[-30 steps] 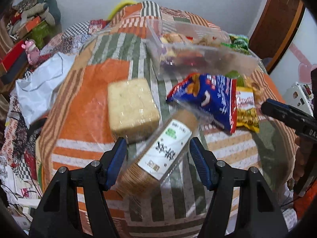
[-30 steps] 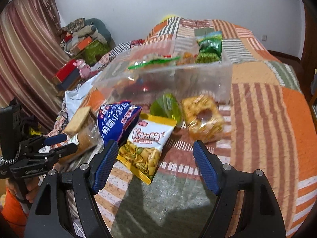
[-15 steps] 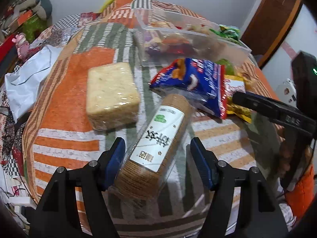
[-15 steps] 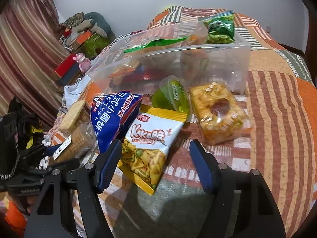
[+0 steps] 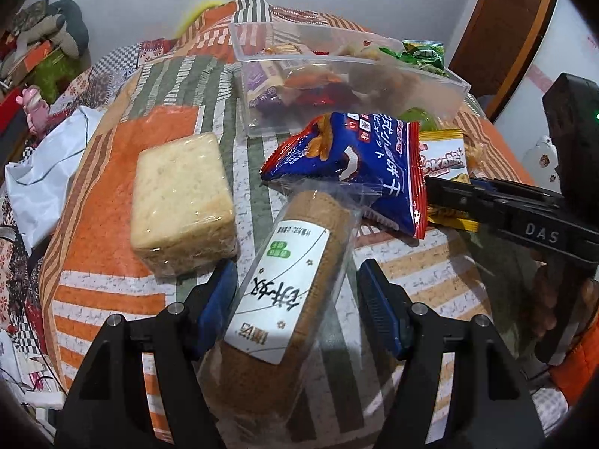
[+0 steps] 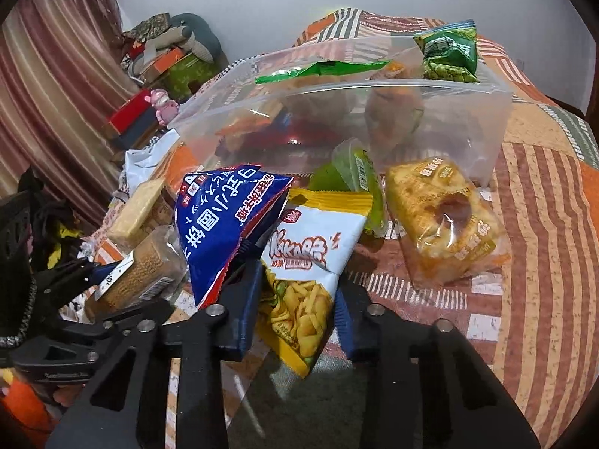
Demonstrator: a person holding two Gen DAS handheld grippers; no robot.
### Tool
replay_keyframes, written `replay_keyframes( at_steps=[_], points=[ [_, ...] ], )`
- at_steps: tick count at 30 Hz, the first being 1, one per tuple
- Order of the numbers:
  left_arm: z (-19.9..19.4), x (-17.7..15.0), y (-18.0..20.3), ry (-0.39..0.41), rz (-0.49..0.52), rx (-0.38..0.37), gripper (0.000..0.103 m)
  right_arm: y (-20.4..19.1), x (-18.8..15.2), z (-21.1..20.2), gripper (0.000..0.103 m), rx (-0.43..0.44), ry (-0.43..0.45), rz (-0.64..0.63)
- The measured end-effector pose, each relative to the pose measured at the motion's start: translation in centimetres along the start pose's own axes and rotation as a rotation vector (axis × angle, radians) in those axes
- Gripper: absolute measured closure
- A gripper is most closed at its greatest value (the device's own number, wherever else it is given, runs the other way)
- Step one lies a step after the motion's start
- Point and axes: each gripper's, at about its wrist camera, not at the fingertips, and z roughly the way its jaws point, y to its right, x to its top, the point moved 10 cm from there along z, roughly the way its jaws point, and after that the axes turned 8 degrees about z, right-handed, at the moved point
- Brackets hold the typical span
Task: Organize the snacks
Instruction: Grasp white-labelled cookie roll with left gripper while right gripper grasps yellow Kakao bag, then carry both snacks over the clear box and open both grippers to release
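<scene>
Left gripper (image 5: 295, 295): jaws apart, straddling the cracker roll (image 5: 284, 292). Left blue pad sits against or just beside the wrapper; right pad is clear of it. Not clamped. Roll lies on the patchwork quilt (image 5: 112, 194), long axis pointing away from the camera, white label up.

Right gripper (image 6: 299, 303): blue pads close on either side of the yellow-white chip bag (image 6: 307, 262), lower half of the bag between them. Looks clamped on it, though contact on the right pad is hard to confirm since the bag hides part of it.

Layout on the quilt:
- Square cracker block (image 5: 179, 202) in clear wrap, just left of the roll.
- Blue snack bag (image 5: 359, 172) overlaps the far end of the roll and the left edge of the chip bag.
- Clear plastic bin (image 6: 468, 119) behind the loose snacks, already holding several packets; a green pea bag (image 6: 449, 56) sticks up at its far right corner.
- Wrapped orange pastry (image 6: 441, 217) and a green packet (image 6: 355, 179) lie just in front of the bin.

2 grippers near each other, right one visible at the edge of the left view.
</scene>
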Motion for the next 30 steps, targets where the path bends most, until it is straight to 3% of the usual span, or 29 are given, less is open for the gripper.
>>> replay_keyframes(
  at_steps=[2,4,10,19,30],
  points=[
    [0.0,0.0,0.0,0.006,-0.006,0.003,0.038,0.0,-0.1,-0.2,0.077,0.006,0.002,0.003],
    [-0.3,-0.1,-0.2,0.008,0.0,0.024,0.051,0.1,-0.2,-0.7,0.078,0.006,0.009,0.002],
    [-1.3,-1.0,-0.2,0.007,-0.006,0.031,0.065,0.8,-0.5,-1.9,0.078,0.004,0.032,0.011],
    [-3.6,-0.6,0.7,0.045,0.005,0.046,0.069,1.5,0.4,-4.6,0.078,0.015,0.099,0.038],
    [-7.2,3.0,2.3,0.143,0.033,0.045,0.069,1.0,2.7,-7.5,0.078,0.02,0.19,0.022]
  ],
)
